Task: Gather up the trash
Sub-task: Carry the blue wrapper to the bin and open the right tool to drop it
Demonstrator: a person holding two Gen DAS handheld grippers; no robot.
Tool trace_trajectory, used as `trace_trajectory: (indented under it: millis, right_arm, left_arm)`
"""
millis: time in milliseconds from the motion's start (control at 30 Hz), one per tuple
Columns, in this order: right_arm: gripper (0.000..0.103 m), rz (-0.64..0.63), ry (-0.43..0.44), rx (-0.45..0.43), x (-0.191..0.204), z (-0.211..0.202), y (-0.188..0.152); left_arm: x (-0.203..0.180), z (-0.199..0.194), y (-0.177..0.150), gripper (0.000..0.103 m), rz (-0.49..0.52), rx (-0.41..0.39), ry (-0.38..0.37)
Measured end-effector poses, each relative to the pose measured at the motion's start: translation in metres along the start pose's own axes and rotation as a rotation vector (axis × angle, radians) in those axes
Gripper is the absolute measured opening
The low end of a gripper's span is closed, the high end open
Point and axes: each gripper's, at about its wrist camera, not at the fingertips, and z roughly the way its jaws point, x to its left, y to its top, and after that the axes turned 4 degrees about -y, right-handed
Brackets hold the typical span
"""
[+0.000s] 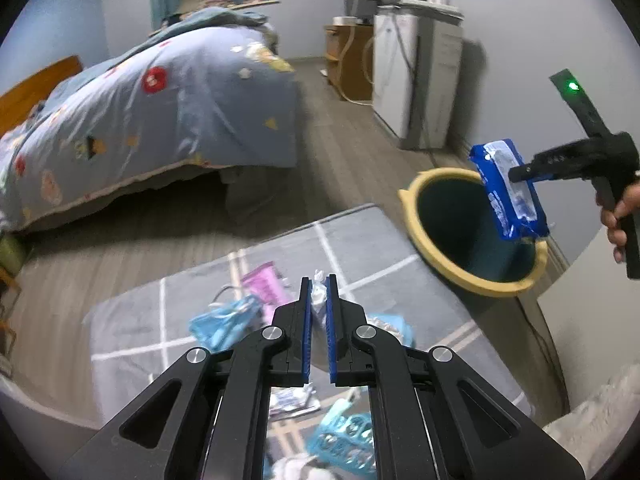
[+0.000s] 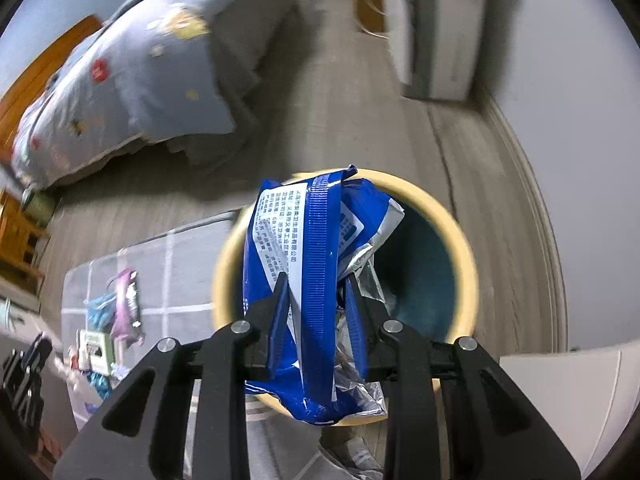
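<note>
Right tongs (image 2: 316,292) clamp blue wrapper (image 2: 304,280) | above bin (image 2: 466,256)

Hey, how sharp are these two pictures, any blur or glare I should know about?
Left wrist view: fairly sharp; the bin rim smears slightly, and a green light glows. Right wrist view: the bed and bin rim are motion-blurred, while the blue wrapper in the right tool stays readable. Both bend at the edges.

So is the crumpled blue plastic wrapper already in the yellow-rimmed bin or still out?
Out. The right gripper holds the blue wrapper above the yellow-rimmed bin's opening.
</note>
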Motion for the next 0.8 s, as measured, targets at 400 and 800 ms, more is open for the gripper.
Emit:
trace_trajectory:
  millis: [400,800]
  right_arm:
    - [0.027,0.043,-0.058,0.09,-0.033,0.036,-0.006]
    - [0.03,0.059,-0.048,0.083,-0.026,0.044,-0.002]
  left_arm:
    - [-0.066,0.055,0.041,0.007,0.017,0.013,-0.121]
    - [-0.113,0.11,0.074,0.025,0.059,0.013,-0.217]
